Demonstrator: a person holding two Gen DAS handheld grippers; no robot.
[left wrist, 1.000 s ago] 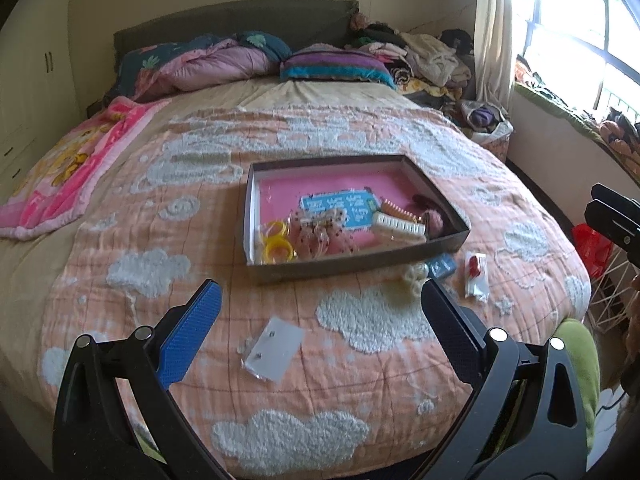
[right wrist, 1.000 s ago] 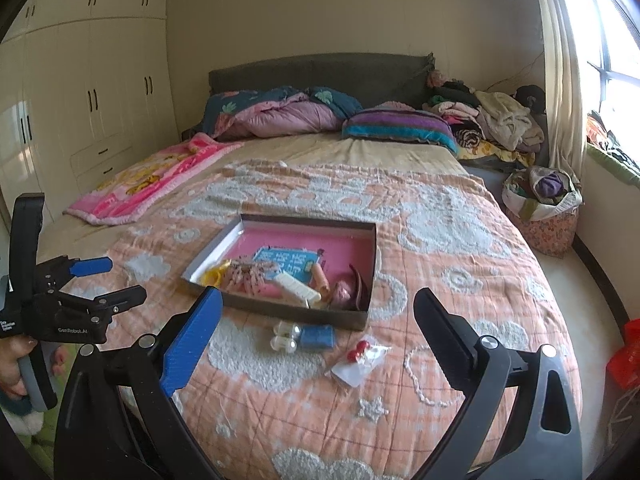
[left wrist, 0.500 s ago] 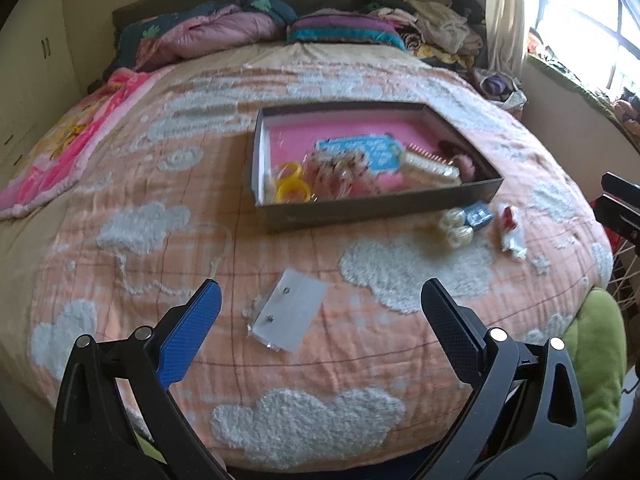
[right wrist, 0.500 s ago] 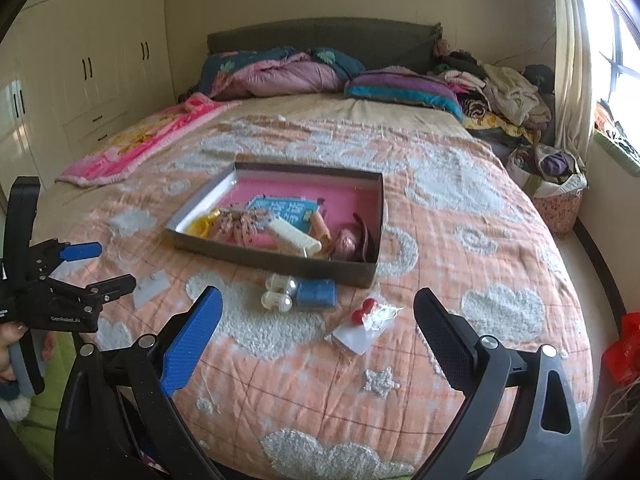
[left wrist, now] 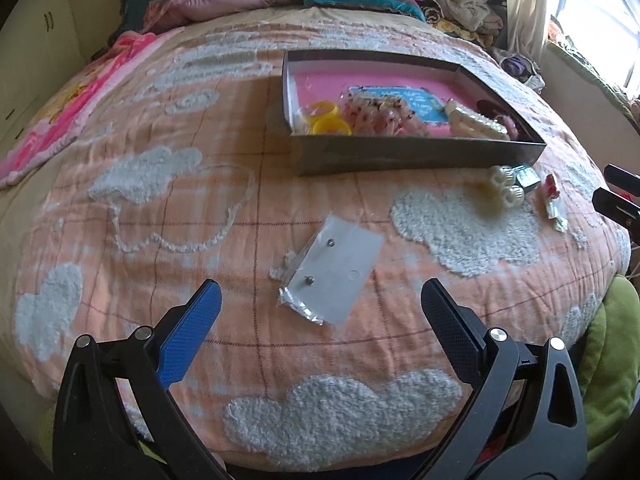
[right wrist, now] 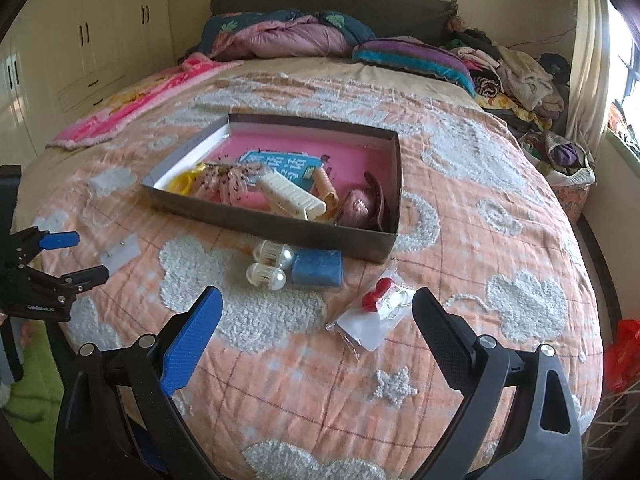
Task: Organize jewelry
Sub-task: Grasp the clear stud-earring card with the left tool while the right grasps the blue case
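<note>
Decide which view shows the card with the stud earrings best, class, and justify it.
The left wrist view: the card lies flat on the quilt, large and central, just ahead of the open left tongs, both studs distinct. In the right wrist view it is small, near the left edge.

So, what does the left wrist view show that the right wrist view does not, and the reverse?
Only the left wrist view shows the two stud earrings on their card clearly, lying ahead of the open left gripper. Only the right wrist view shows the wardrobe and the star patch on the bedspread. Both show the box, the pearl clips, the blue box and the red earring packet.
</note>
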